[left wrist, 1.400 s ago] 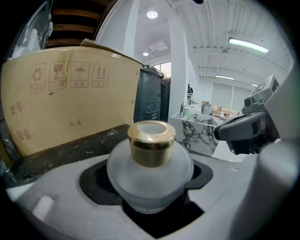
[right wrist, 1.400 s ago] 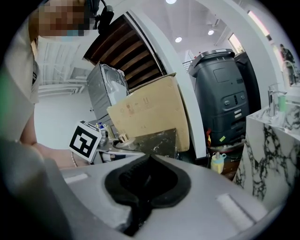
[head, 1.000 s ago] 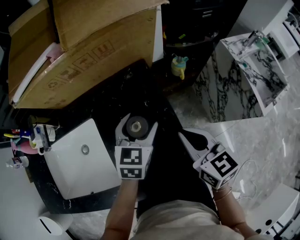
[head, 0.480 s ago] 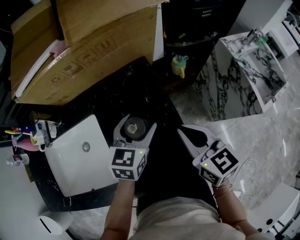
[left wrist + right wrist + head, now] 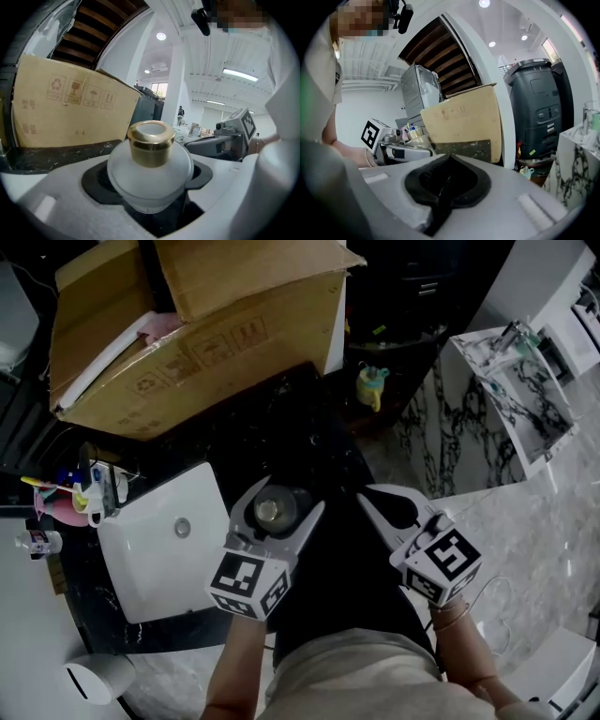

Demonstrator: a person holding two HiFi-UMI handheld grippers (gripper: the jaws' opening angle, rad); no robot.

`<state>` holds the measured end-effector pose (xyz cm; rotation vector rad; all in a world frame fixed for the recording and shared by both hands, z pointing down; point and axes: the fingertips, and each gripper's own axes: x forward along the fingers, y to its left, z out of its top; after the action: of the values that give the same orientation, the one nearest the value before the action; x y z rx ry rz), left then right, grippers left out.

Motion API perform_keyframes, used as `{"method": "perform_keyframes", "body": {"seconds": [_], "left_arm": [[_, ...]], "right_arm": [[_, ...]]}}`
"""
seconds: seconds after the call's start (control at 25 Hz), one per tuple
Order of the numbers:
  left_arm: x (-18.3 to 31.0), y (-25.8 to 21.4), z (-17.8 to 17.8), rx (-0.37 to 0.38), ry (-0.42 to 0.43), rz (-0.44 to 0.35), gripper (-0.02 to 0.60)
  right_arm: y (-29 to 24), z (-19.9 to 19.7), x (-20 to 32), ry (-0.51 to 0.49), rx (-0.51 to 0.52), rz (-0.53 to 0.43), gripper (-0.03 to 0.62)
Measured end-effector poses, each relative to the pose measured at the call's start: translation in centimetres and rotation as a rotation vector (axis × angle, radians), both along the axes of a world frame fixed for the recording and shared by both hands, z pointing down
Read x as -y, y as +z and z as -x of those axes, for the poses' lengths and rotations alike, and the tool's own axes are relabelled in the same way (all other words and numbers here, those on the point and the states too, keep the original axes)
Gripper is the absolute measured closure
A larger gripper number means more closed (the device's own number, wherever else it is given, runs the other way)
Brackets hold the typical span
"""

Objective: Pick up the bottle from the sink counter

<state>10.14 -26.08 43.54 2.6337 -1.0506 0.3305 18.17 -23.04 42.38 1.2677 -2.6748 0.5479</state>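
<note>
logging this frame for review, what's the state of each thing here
bottle: upright, gold cap on, clamped between the left jaws
left gripper: shut on the bottle
right gripper: jaws together, holding nothing
cardboard box: top flaps open
sink: basin holds nothing

- A large cardboard box (image 5: 187,343) stands at the back of the dark speckled surface (image 5: 309,442) with its flaps open.
- A white square basin (image 5: 155,568) is set into the surface, below the box.
- Cups holding toothbrushes (image 5: 89,491) crowd the basin's left edge.
- A small yellow container (image 5: 371,388) with a teal top sits to the right of the box.
- A white stand with black veins (image 5: 506,399) stands on the pale marble floor (image 5: 534,549).
</note>
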Motion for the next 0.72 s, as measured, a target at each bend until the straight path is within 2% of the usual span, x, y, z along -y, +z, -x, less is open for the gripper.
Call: {"method": "perform_keyframes", "body": {"seconds": [0.28, 0.44, 0.72], "left_arm": [[-0.3, -3.1, 1.9, -0.035, -0.066, -0.071, 0.239], [-0.4, -5.3, 2.7, -0.089, -0.081, -0.115, 0.239], [-1.0, -8.3, 3.7, -0.125, -0.104, -0.182, 0.239]], "right_arm": [[-2.2, 1.6, 0.0, -0.054, -0.001, -0.043, 0.591], [-3.2, 2.5, 0.3, -0.085, -0.04, -0.064, 0.591], [-5.6, 3.9, 0.8, -0.117, -0.061, -0.146, 0.591]]}}
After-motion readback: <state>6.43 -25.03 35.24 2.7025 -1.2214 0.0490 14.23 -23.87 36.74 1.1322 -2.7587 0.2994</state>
